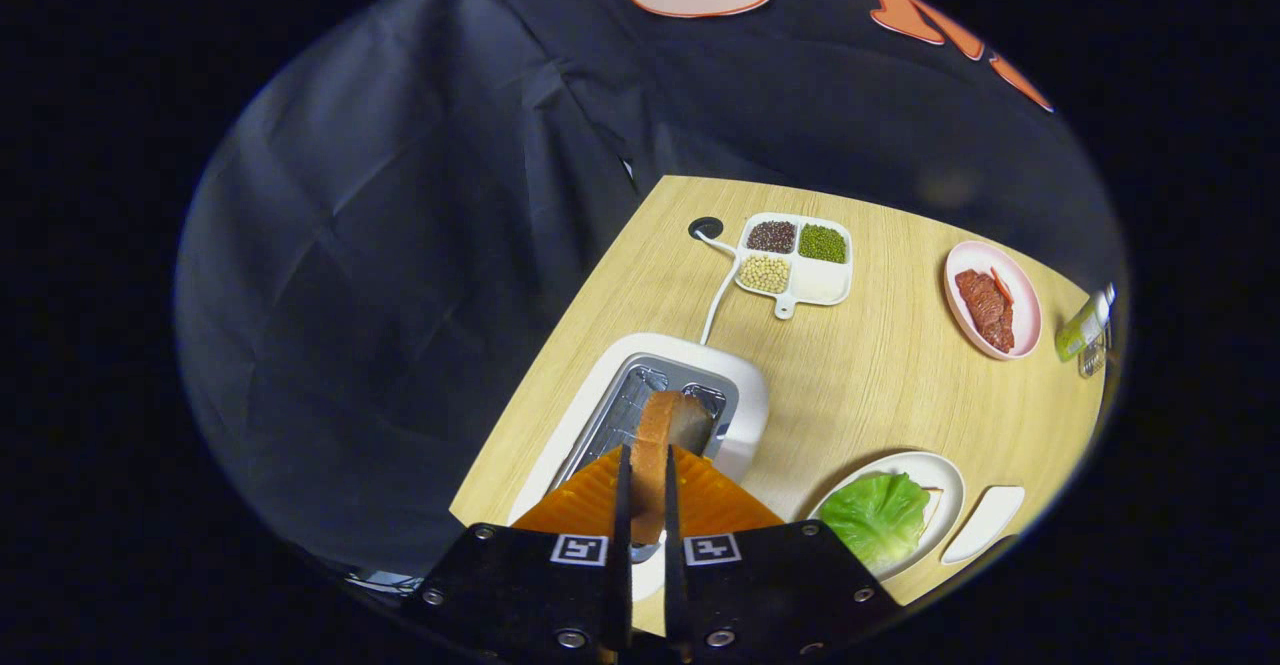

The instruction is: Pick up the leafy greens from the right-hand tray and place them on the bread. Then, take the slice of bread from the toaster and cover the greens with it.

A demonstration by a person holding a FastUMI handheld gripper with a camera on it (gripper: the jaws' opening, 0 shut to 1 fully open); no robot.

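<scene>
— Golden-crusted bread slice [655, 445], clamped edge-on between both fingers of the hand-held gripper [648, 500], hangs right over the toaster [668, 400]. Why edge-on?

— That is how the slot presents it, by my reading: the fingers press the two flat faces so it can come straight up out of the opening. Its far end sits just above the slot's wire cage.

— And where is it bound?

— Just right of the fingers, on the wooden surface [880, 365]: a white plate [945, 480] with the leafy greens [878, 517] already spread over the lower bread, a corner of which peeks out beside the leaf. So the first half looks done; covering remains.

— Anything farther off?

— An empty white tray [985, 523] beside the plate, then a pink dish of meat [992, 300] at far right, and a divided dish of beans [796, 260] at the far side by the toaster's cord [718, 290].
</scene>
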